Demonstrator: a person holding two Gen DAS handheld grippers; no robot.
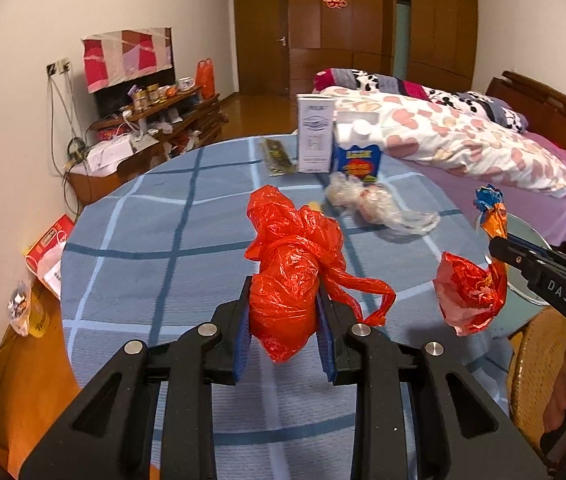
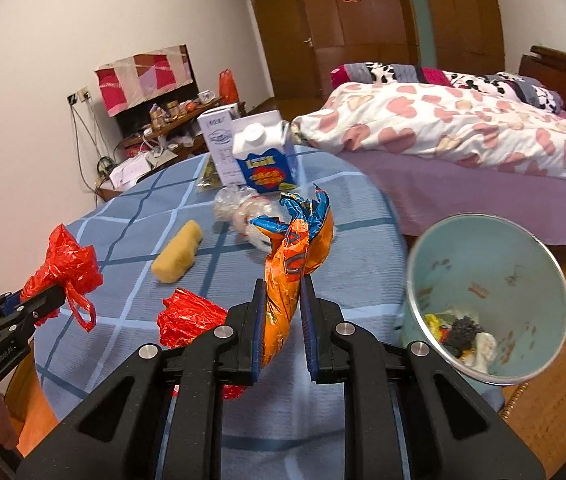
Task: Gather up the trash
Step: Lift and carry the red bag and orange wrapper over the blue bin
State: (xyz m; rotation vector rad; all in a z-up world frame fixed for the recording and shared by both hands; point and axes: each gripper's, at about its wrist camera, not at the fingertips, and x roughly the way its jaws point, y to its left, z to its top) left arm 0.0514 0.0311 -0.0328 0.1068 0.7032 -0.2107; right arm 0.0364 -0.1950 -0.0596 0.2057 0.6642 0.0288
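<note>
Over the checked worktop (image 2: pixel 123 216), the left claw (image 1: pixel 283 320) clamps a red bag (image 1: pixel 291 280) and the right claw (image 2: pixel 283 320) an orange wrapper (image 2: pixel 295 256); next, the bin (image 2: pixel 555 264) just right of it.

1. You are clamping a red bag (image 1: pixel 287 296) of thin, crinkled, glossy plastic.
2. You are pinching an orange wrapper (image 2: pixel 289 280) of shiny, creased foil-like film.
3. You are working over a blue tablecloth (image 1: pixel 143 264), matt ribbed cloth.
4. The bin (image 2: pixel 523 248) is showing a smooth, stained inner wall.
5. The floor (image 2: pixel 563 280) is showing glossy wood.
</note>
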